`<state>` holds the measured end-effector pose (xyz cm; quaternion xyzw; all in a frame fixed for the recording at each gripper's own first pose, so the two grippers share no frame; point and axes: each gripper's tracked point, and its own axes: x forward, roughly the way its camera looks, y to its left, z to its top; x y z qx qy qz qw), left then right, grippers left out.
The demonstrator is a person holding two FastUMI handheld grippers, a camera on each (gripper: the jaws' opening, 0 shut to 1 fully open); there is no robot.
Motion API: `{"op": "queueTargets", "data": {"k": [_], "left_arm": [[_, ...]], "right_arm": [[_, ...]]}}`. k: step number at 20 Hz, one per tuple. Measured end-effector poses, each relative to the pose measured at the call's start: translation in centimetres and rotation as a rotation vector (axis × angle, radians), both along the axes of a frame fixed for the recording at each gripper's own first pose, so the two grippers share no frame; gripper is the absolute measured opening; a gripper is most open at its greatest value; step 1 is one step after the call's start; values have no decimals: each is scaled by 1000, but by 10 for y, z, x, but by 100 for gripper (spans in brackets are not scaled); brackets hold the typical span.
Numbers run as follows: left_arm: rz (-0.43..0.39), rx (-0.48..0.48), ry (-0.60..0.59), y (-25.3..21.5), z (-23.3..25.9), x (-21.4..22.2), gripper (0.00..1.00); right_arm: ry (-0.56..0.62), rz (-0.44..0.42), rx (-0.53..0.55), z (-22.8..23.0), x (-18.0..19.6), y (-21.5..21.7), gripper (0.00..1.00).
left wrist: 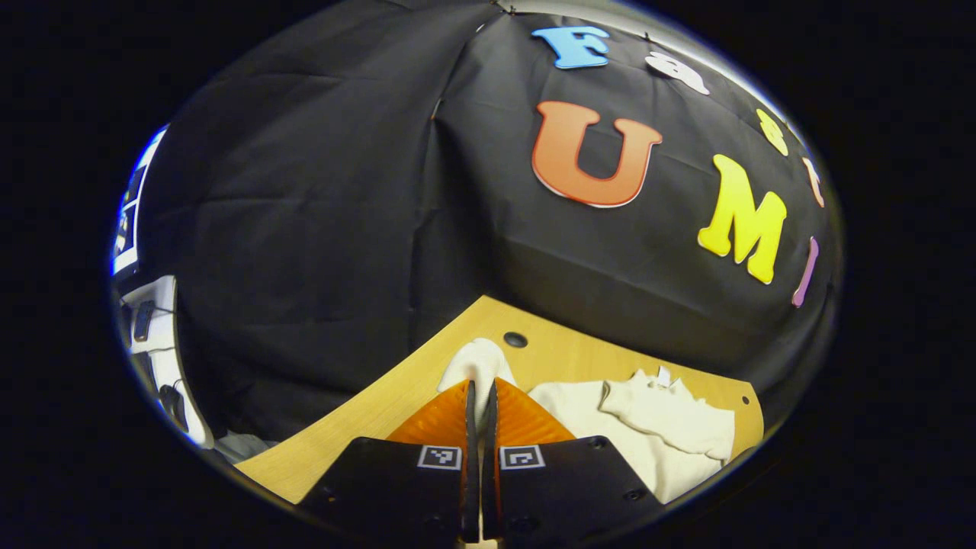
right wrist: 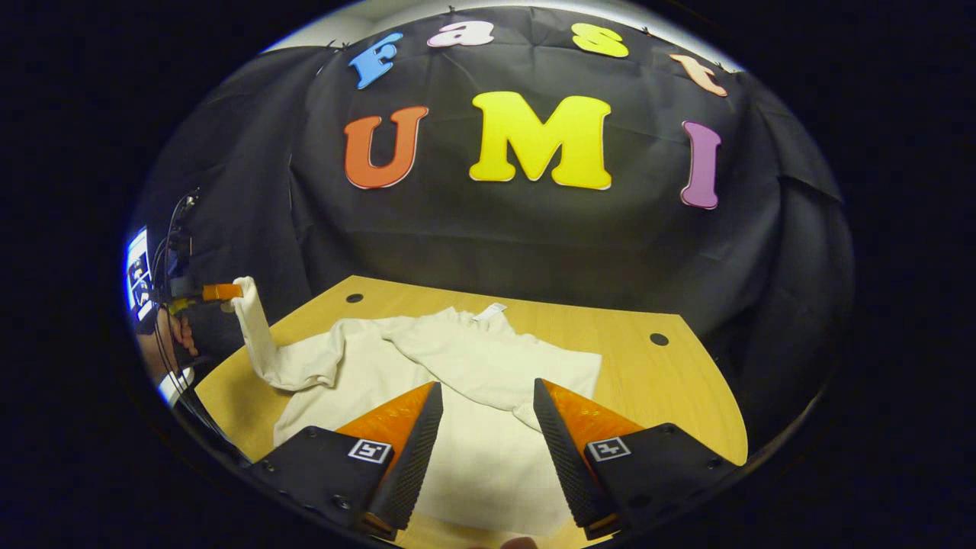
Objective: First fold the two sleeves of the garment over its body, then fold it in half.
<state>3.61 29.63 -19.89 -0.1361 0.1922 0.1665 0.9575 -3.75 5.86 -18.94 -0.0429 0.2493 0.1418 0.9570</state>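
In the left gripper view the left hand-held gripper (left wrist: 480,396) has its two fingers pressed together on the end of a sleeve (left wrist: 474,364) of the garment (left wrist: 648,442), whose pale cloth bulges out just past the fingertips and runs down between them. The sleeve is cream-white and soft, bunched into a rounded lump at the pinch. Beyond and to the right of this hand-held gripper the rest of the garment lies on the tabletop (left wrist: 366,415), its cloth rumpled, with a folded ridge and a small tag standing near the far edge. A dark round hole (left wrist: 515,339) in the tabletop sits just past the gripped sleeve.

In the right gripper view the right hand-held gripper (right wrist: 488,400) has its fingers spread wide apart, holding nothing, and hangs over the near part of the garment (right wrist: 473,450). The garment's body spreads flat between and beyond its fingers, smooth close by and creased farther off, where one sleeve (right wrist: 465,366) lies folded across the chest. A white tag (right wrist: 489,310) shows at the neckline on the far side. To the far left, the other sleeve (right wrist: 255,335) rises off the tabletop (right wrist: 671,396) in a taut strip, held up at its tip by the left hand-held gripper (right wrist: 225,293), with a person's hand (right wrist: 179,332) behind it.
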Motion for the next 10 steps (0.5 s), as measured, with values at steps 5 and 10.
{"op": "queueTargets", "data": {"k": [5, 10], "left_arm": [[-194, 138, -97, -45, 75, 91, 4], [-454, 157, -152, -178, 99, 168, 4]], "right_arm": [[-36, -113, 24, 11, -8, -49, 78], [-60, -257, 32, 17, -16, -114, 78]]}}
